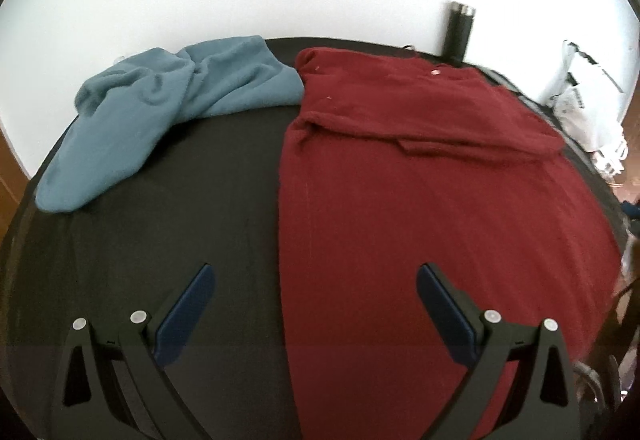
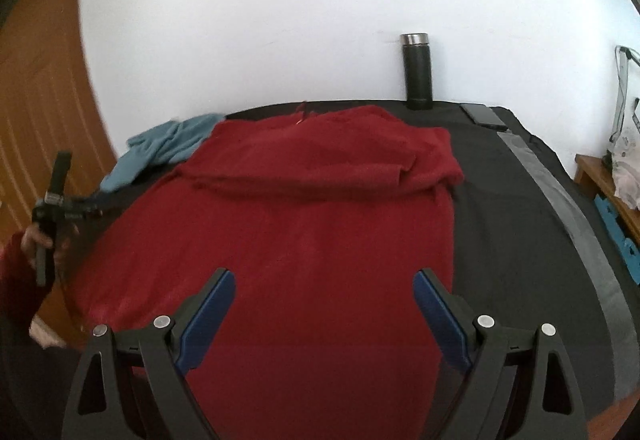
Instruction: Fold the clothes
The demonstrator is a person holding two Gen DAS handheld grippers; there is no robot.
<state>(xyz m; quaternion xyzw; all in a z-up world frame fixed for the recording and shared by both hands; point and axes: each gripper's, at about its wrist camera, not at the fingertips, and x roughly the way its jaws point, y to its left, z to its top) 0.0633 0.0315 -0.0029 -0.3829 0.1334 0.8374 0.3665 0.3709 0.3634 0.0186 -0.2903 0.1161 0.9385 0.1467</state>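
Our left gripper hangs above the table with its jaws spread wide and nothing between them; its left finger is over bare black cloth, its right finger over the red garment. Our right gripper is likewise wide open and empty, both blue pads poised over the near part of the same garment. Neither gripper touches fabric.

The red garment lies lengthwise on the black table, far end toward the wall, with its sleeves or upper portion already folded across the chest. A blue garment lies crumpled at the far left corner, touching the red one near the collar. A flask stands upright at the far edge, just beyond the red garment, and a dark phone-like slab lies beside it.

Hazards we judge from this layout:

- Uneven grasp. If our grippers close on the near hem at different depths, the fold will run skewed.
- Single-layer pinch. The pads may catch only the top layer, so the lower layer stays behind and bunches.
- Disturbed fold. Lifting the hem too briskly may drag the body and undo the crosswise fold.
- Overreach. Carrying the hem toward the collar brings us near the flask; a high sweep could tip it.
- Entanglement. The blue garment abuts the red shoulder and may be dragged or trapped under the fold.
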